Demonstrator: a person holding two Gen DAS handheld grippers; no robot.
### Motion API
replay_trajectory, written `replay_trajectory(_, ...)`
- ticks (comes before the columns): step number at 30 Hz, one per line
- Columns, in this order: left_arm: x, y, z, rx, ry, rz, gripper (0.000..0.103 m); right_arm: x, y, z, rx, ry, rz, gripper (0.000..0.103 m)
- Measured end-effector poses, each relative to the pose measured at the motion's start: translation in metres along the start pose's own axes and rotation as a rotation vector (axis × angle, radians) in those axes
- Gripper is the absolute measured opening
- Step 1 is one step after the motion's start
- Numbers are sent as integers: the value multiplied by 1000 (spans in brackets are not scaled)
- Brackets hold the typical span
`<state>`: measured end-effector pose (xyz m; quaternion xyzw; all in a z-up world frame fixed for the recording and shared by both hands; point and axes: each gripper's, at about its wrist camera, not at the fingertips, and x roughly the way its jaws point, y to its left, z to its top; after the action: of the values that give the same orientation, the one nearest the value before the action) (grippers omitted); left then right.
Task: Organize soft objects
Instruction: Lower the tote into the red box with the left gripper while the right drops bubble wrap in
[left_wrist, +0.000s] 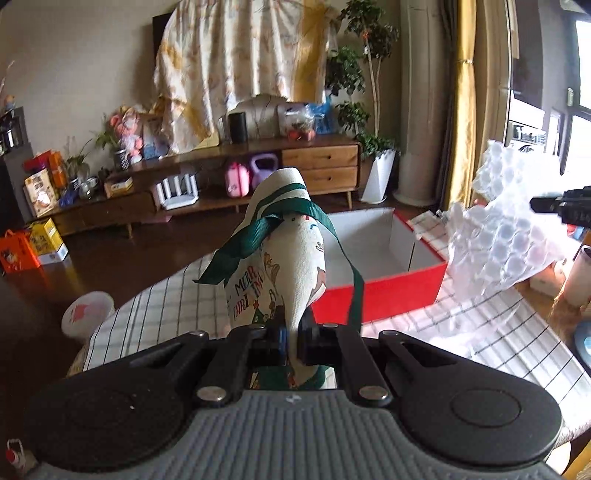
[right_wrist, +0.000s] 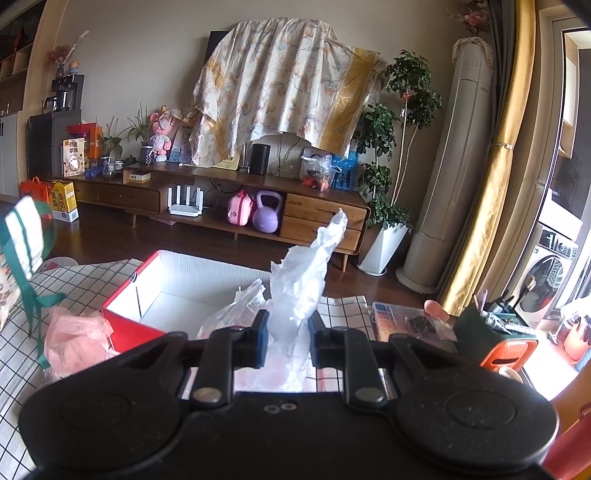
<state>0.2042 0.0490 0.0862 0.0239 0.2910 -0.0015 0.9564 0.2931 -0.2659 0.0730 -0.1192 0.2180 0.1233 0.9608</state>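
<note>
My left gripper (left_wrist: 291, 341) is shut on a cream canvas Christmas bag (left_wrist: 284, 251) with green straps, held up above the checked tablecloth (left_wrist: 166, 310). The bag also shows at the left edge of the right wrist view (right_wrist: 22, 240). My right gripper (right_wrist: 286, 338) is shut on white bubble wrap (right_wrist: 306, 280), which stands up between the fingers; it hangs in the air at the right of the left wrist view (left_wrist: 506, 240). An open red box (left_wrist: 384, 291) with a white inside sits on the table ahead of both grippers and shows in the right wrist view (right_wrist: 129, 291).
A pink mesh bundle (right_wrist: 74, 339) lies left of the box. A green organiser (right_wrist: 495, 328) with brushes and an orange holder (right_wrist: 509, 350) stand at the table's right. A white stool (left_wrist: 86, 314) is beside the table. A wooden TV cabinet (right_wrist: 221, 192) is behind.
</note>
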Motion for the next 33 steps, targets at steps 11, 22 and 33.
replay_trajectory(11,60,-17,79,8,-94,-100,7,56,5,32,-39,6,-9,20)
replay_trajectory(22,151,-36,109,4,-60,-181,7,127,31,46,-108,54,11,20)
replay_trajectory(33,241,-42,78,19,99,-167,7,196,58,21,-117,169,142,20)
